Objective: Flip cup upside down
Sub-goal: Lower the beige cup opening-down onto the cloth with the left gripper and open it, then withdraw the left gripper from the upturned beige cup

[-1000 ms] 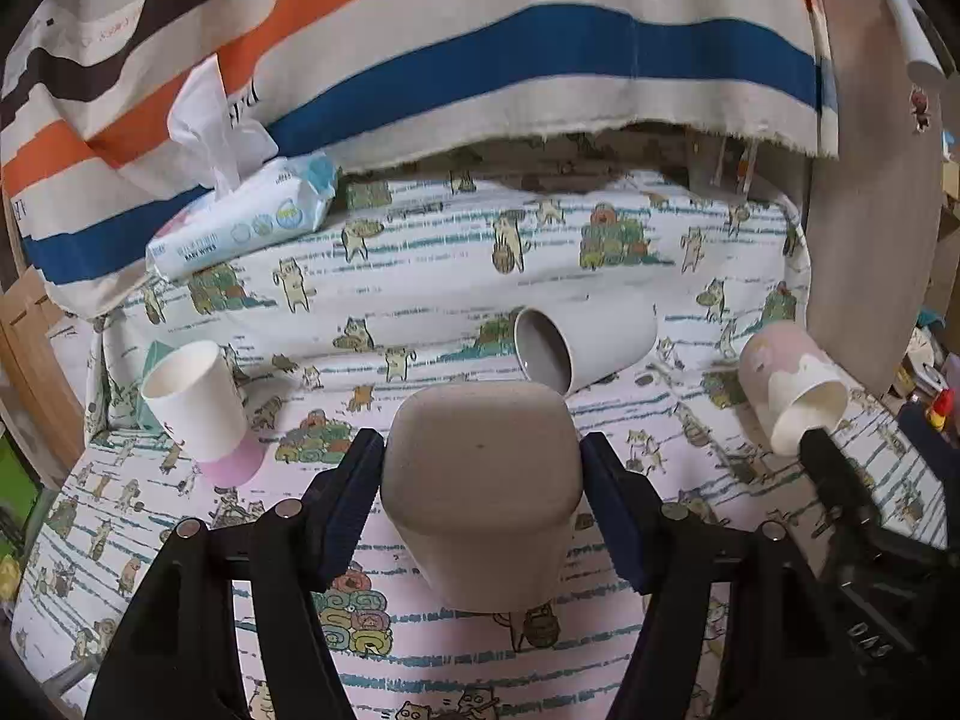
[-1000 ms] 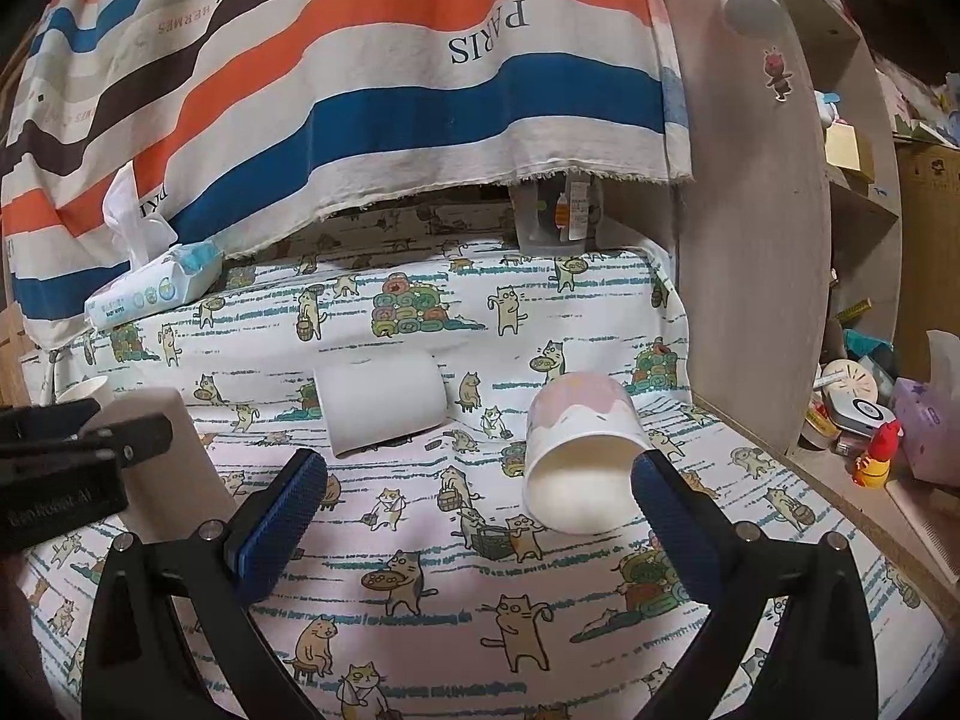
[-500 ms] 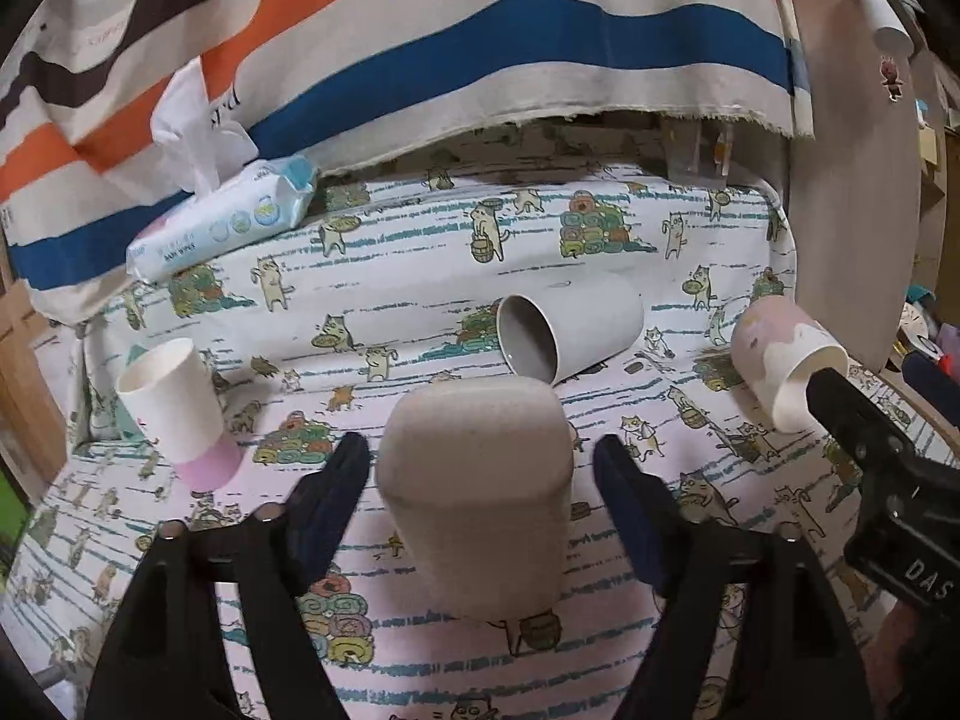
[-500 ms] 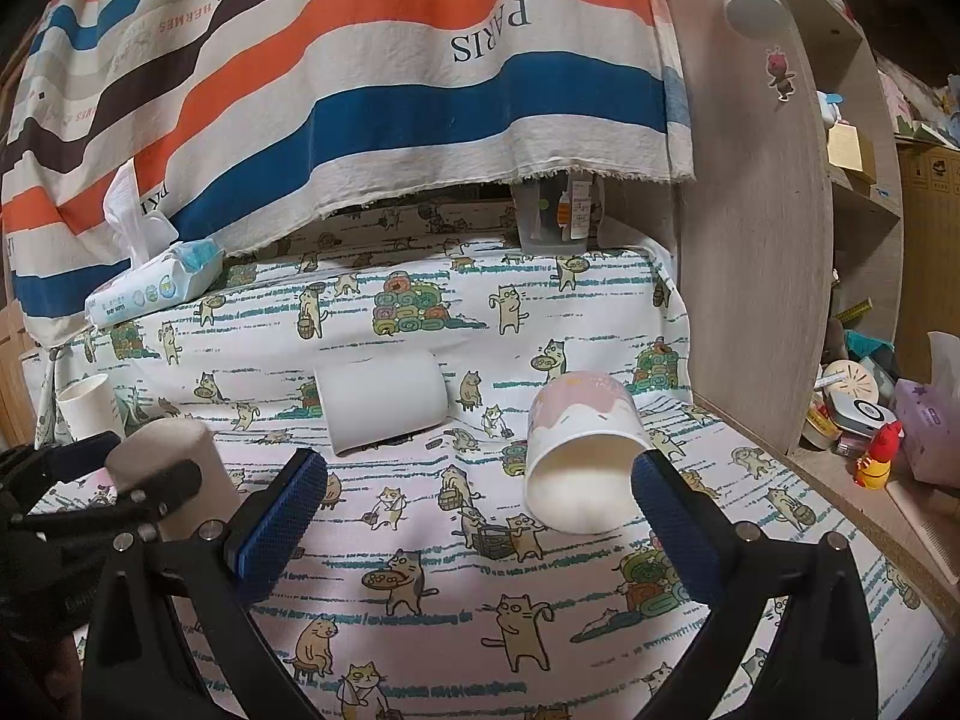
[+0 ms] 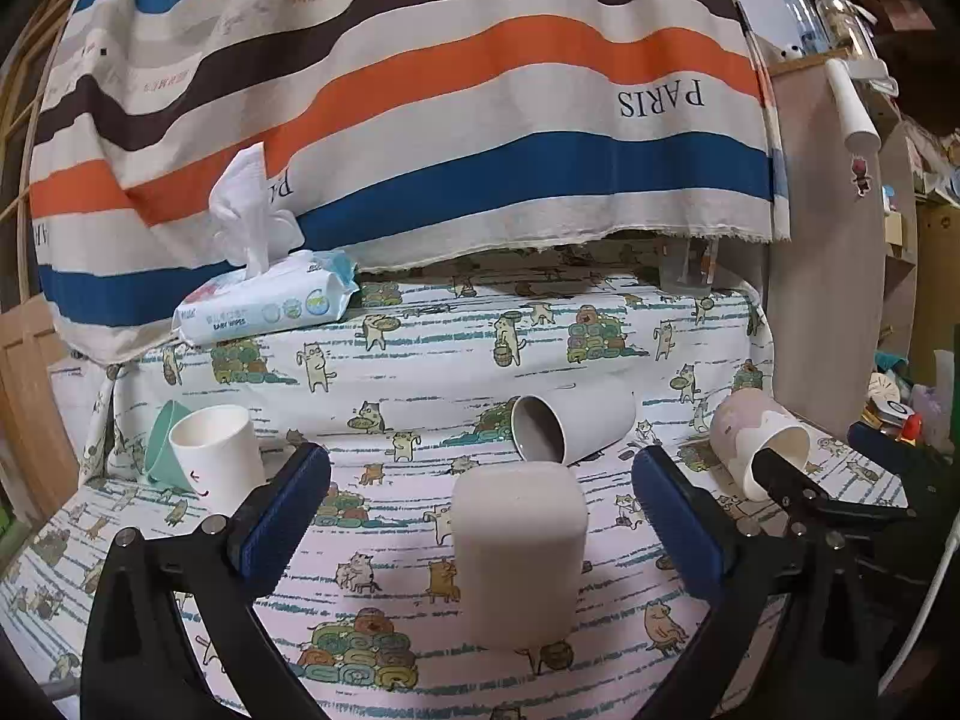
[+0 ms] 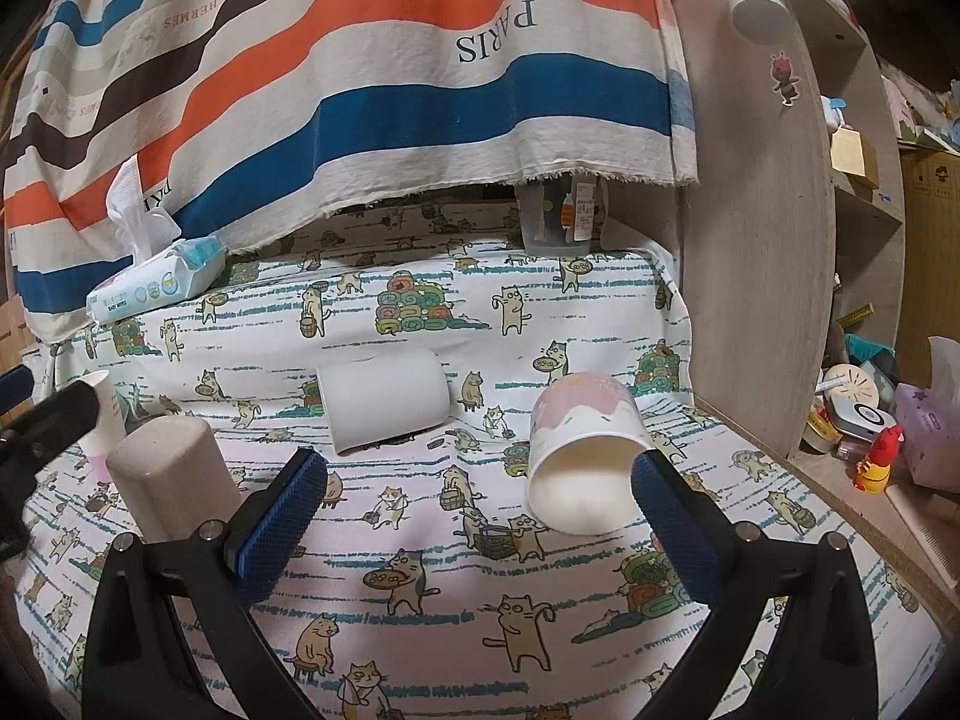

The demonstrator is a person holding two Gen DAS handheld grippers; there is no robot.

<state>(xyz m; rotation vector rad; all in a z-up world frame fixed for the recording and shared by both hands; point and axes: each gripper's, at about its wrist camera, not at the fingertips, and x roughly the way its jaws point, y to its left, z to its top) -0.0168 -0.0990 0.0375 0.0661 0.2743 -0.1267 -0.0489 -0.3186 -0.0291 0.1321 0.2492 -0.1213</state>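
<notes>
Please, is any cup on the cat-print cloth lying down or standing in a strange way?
Yes. The grey cup lies on its side, mouth toward the camera, and the pink-and-white cup also lies tipped over. The beige cup stands upside down between the open left claw fingers, untouched. No spill shows.

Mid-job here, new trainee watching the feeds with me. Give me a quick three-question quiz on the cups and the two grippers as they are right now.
1. True or false: the left gripper is shut on the beige squarish plastic cup.
2. Which cup lies on its side directly ahead of the right gripper?
A. the grey cylindrical cup
B. the pink-and-white paper cup
C. the white paper cup with a pink base
3. Fill in: the beige cup stands with its mouth facing ____.

Key:
1. False. The jaws are open, with gaps on both sides of the cup.
2. B.
3. Down, onto the cat-print tablecloth.
</notes>
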